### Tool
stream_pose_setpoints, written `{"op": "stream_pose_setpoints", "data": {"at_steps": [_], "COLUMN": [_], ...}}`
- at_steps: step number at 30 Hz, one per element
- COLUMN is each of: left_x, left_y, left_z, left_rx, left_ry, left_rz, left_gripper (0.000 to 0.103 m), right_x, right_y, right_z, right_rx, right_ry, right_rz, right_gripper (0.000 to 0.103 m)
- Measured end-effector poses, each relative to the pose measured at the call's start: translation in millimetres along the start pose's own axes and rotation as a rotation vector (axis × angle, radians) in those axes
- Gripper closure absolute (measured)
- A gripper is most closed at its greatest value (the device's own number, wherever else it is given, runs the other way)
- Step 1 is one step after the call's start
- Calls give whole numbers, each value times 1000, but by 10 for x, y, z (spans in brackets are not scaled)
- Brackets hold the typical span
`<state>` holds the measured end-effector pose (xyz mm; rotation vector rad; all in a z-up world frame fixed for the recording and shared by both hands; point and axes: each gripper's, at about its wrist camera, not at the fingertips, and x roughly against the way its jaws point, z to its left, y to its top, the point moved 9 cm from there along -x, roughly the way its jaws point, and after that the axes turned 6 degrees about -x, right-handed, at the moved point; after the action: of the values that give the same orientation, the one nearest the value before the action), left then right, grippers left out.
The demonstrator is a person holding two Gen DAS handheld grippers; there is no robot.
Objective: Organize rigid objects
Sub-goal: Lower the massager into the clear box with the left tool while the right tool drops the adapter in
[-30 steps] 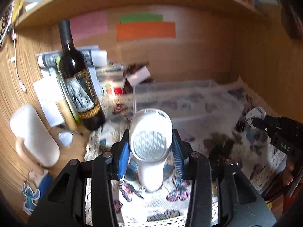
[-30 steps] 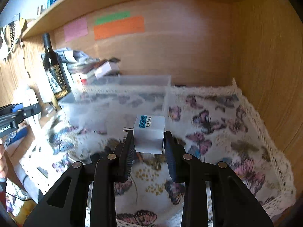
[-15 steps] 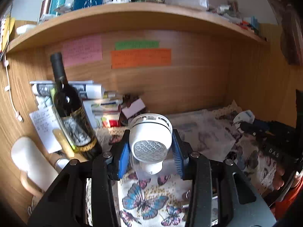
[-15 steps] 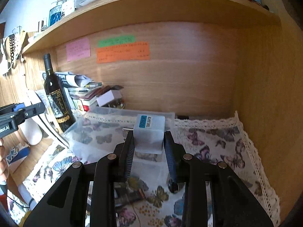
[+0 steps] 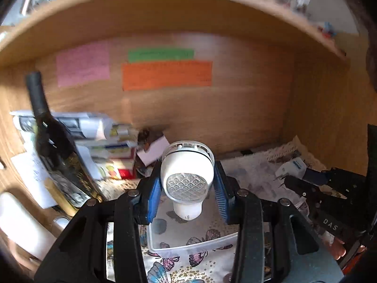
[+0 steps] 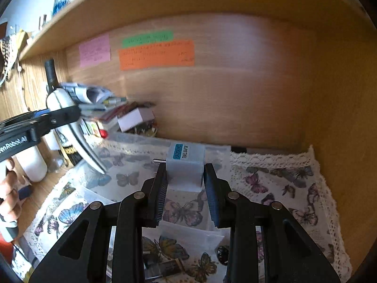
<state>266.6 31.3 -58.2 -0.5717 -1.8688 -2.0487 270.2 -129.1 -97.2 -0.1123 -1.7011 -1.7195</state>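
My left gripper [image 5: 187, 189] is shut on a white rounded device with a metal mesh face [image 5: 187, 176], held in the air above a clear plastic bin [image 5: 188, 243]. My right gripper [image 6: 185, 186] is shut on a white travel adapter with a blue label [image 6: 186, 165], held above the clear bin [image 6: 183, 233]. The right gripper with the adapter also shows at the right of the left wrist view [image 5: 292, 167]. The left gripper with its white device shows at the left of the right wrist view [image 6: 61, 108].
A butterfly-print cloth [image 6: 282, 184] covers the desk inside a wooden alcove. A dark wine bottle [image 5: 54, 146], stacked papers and boxes [image 5: 101, 139] and a white container [image 5: 21, 224] stand at the left. Small items lie in the bin [image 6: 165, 266]. Coloured notes [image 5: 165, 75] hang on the back wall.
Both grippers have kept their objects and moved over the clear bin. The views have shifted from looking down at the cloth to facing the back wall.
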Motion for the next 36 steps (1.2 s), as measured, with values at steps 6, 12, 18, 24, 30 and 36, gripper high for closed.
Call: {"op": "stream_pose_setpoints", "data": {"at_steps": [6, 12, 18, 24, 30, 36], "left_x": [-265, -109, -283, -506, -658, -610], "left_y": [-356, -427, -625, -795, -816, -825], "left_z": [22, 51, 111, 41, 36, -1], "left_rx": [10, -39, -14, -25, -10, -2], "left_ry": [-38, -29, -50, -53, -47, -56], "left_rz": [84, 79, 171, 235, 276, 287], "left_gripper": [62, 62, 64, 64, 64, 63], "right_x": [-289, -461, -568, -600, -615, -496], "right_y": [-171, -277, -362, -370, -373, -355], "right_z": [25, 55, 80, 89, 75, 110], "right_rx": [34, 53, 60, 61, 42, 49], "right_ry": [-12, -11, -7, -4, -1, 5], "right_rz": [87, 139, 172, 173, 190, 176], "right_gripper": [75, 75, 75, 75, 74, 65]}}
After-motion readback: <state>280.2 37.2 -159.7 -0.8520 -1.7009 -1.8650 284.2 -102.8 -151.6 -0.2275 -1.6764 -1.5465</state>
